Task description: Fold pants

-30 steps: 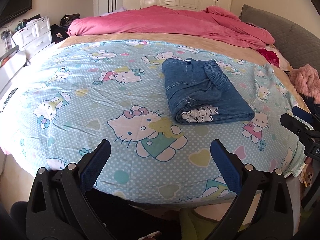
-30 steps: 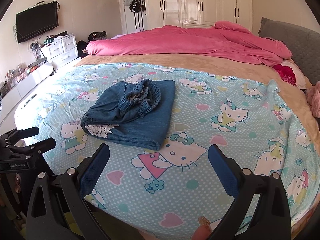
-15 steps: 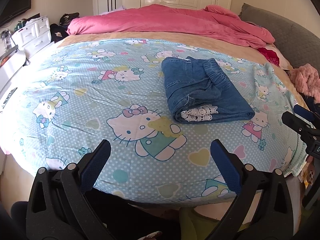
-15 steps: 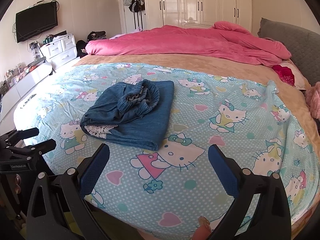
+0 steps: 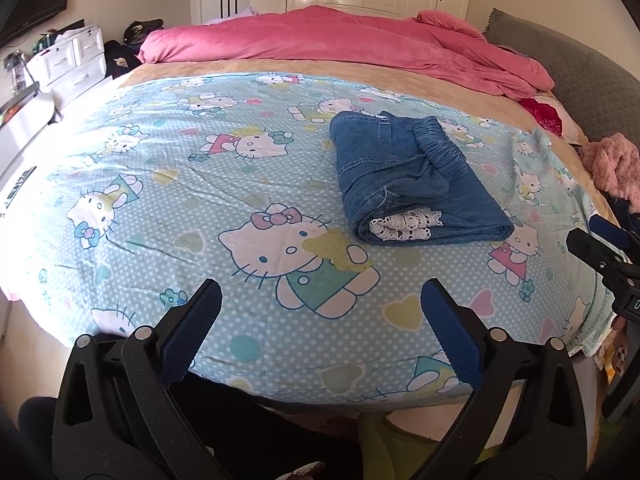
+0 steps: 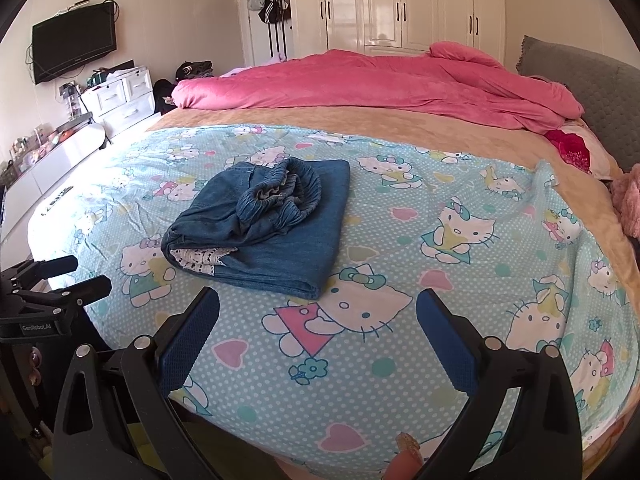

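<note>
1. While we look along our left gripper, we see its two blue-padded fingers spread wide apart with nothing between them, hanging over the near edge of the bed.
2. Beneath it we see the cartoon-cat sheet, pale blue with white dots, spread over the near half of the bed.
3. Further right we find the pants, blue denim, folded into a compact bundle with a strip of white lace showing at the near end. They lie flat on the sheet, well apart from both our grippers.
4. Beyond them we see a pink duvet heaped along the far side of the bed.
5. From our right gripper we see the pants to the left of centre, gathered waistband on top. Its fingers also stand wide apart, empty, near the sheet's front edge.
6. At the far right we see a grey headboard.
</note>
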